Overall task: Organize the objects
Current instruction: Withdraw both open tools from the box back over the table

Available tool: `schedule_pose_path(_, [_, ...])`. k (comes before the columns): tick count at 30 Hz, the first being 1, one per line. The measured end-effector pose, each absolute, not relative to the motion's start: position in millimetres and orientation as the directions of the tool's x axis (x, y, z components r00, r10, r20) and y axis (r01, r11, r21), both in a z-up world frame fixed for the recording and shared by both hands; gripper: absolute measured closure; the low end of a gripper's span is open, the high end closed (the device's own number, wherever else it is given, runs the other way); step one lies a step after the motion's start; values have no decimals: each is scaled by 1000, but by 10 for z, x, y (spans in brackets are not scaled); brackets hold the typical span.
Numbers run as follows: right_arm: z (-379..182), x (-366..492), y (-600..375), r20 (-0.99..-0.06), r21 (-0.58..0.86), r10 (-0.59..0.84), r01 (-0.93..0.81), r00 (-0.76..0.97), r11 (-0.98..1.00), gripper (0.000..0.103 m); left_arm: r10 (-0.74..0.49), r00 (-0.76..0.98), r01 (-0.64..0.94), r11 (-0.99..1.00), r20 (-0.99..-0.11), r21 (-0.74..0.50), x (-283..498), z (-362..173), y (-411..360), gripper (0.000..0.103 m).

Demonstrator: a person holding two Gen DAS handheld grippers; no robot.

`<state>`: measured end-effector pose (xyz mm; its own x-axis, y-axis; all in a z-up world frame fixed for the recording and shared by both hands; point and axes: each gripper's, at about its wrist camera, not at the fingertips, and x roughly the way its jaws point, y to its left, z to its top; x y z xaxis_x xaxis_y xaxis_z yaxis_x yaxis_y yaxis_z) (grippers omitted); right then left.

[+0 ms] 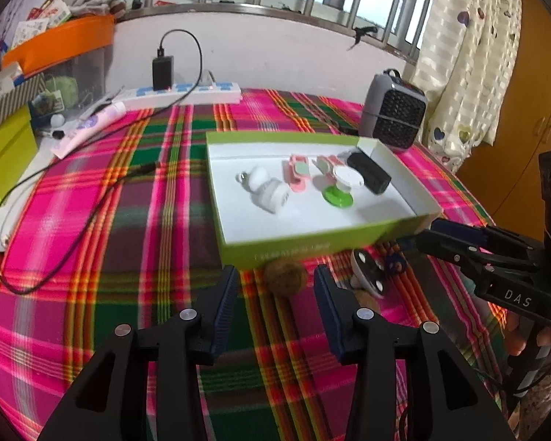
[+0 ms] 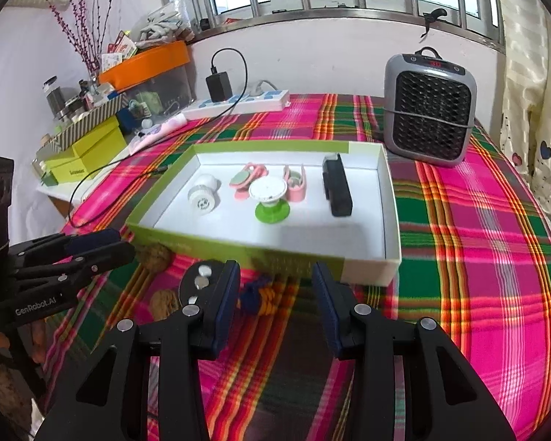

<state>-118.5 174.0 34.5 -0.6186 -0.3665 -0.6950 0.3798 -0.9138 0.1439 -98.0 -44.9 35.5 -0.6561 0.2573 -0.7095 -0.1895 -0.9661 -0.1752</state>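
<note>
A green-sided box (image 1: 294, 248) (image 2: 363, 268) with a white inside stands on the plaid cloth. It holds a white round item (image 1: 272, 193) (image 2: 201, 196), two pink clips (image 1: 295, 174) (image 2: 295, 183), a white-and-green spool (image 1: 339, 191) (image 2: 270, 200) and a black block (image 1: 369, 172) (image 2: 336, 189). In front of the box lie a walnut (image 1: 284, 275) (image 2: 154, 255), a second walnut (image 2: 163, 303), a black disc with silver dots (image 1: 367, 273) (image 2: 200, 281) and a blue-and-yellow woven piece (image 2: 259, 296). My left gripper (image 1: 275, 308) is open, the walnut just beyond its fingertips. My right gripper (image 2: 275, 301) is open over the woven piece.
A grey fan heater (image 2: 429, 110) stands behind the box at the right. A white power strip (image 1: 187, 93) with a black charger and its cable (image 1: 92, 198) lies at the back left. Yellow-green boxes (image 2: 88, 156) and an orange tray (image 2: 147, 62) crowd the left side.
</note>
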Motion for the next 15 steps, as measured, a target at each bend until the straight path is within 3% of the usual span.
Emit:
schedule_pose_path(11, [207, -1153, 1770, -722, 167, -383, 392, -577, -905, 61, 265, -623, -194, -964, -736, -183, -1018, 240, -372, 55])
schedule_pose_path(15, [180, -1156, 1755, -729, 164, -382, 398, -567, -903, 56, 263, -619, -190, -964, -740, -185, -1049, 222, -374, 55])
